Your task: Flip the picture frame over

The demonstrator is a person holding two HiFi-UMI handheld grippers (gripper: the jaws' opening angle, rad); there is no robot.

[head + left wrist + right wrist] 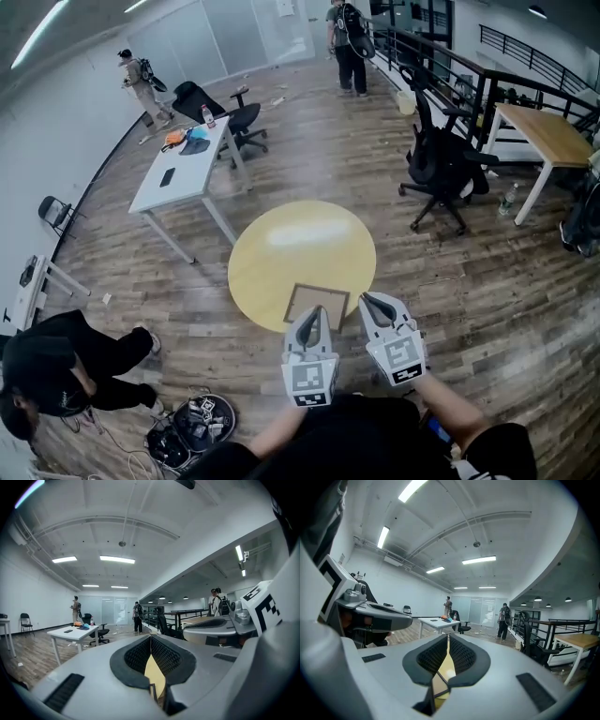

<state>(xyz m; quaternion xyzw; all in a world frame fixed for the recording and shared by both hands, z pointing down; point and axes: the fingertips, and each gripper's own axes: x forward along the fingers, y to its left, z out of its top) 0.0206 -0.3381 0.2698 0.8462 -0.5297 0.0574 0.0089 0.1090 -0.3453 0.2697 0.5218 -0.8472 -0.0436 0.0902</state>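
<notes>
The picture frame (pixel 317 305) lies flat at the near edge of the round yellow table (pixel 300 248); it has a dark rim and a tan-brown inside. My left gripper (pixel 316 315) hovers over the frame's near edge, shut with nothing held. Just to the right of the frame's near right corner is my right gripper (pixel 367 300), also shut and empty. In the left gripper view the closed jaws (pixel 151 637) leave a slit that shows the yellow table (pixel 154 672) and a thin edge of the frame (pixel 152 691). In the right gripper view the frame's rim (pixel 440 694) shows below the shut gripper (pixel 448 637).
A white desk (pixel 183 169) with small items stands at the back left, black office chairs (pixel 445 164) at the right, and a wooden desk (pixel 553 131) at the far right. A person in black (pixel 56 366) crouches at the lower left beside cables (pixel 192 422). Other people stand far back.
</notes>
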